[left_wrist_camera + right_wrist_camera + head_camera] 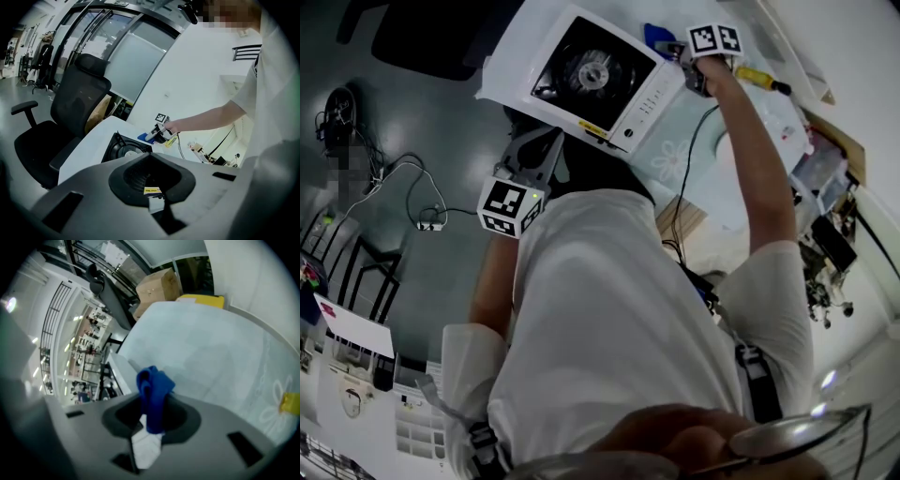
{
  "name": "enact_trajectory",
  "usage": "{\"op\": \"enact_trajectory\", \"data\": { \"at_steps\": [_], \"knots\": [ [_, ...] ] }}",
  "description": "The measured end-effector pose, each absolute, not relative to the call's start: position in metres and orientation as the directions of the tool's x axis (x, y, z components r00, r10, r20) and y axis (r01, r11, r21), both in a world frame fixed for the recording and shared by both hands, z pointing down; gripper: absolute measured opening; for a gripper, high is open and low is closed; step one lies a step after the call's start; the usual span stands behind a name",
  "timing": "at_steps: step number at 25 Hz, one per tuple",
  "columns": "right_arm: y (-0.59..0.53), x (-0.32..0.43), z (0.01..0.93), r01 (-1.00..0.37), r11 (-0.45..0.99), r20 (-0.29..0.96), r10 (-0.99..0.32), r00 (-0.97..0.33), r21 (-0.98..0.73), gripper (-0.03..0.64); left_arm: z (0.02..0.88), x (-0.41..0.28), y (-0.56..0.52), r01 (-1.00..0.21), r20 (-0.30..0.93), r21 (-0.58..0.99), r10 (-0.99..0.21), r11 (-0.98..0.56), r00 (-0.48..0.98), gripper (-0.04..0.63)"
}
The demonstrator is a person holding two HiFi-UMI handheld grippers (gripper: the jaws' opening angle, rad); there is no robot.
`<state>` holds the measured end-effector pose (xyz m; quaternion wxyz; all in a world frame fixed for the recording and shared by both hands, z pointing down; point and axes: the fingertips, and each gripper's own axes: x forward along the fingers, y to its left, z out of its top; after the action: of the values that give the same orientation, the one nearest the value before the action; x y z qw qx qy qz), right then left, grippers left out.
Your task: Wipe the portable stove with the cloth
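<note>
Blue cloth (153,394) sits clenched in the right gripper (684,61) for wiping; the left gripper (548,145) pinches the portable stove (642,98) at its near edge, probably steadying it.

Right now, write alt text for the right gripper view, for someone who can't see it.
The right gripper pinches a blue cloth, bunched upward. Beyond lies a pale table with a flower print, a cardboard box past its far end.
</note>
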<state>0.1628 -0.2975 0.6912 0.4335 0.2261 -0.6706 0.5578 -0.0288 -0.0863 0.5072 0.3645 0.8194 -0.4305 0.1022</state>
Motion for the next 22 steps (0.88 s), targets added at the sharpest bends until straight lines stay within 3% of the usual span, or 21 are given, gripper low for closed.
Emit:
{"op": "enact_trajectory", "data": {
  "at_steps": [22],
  "knots": [
    [-0.327,0.070,0.691,-0.790,0.309,0.848,0.216,-0.484,-0.529,0.115,0.521,-0.111,-0.102,-0.792,0.458,0.546,-0.693,-0.274,0.556,0.032]
  ]
}}
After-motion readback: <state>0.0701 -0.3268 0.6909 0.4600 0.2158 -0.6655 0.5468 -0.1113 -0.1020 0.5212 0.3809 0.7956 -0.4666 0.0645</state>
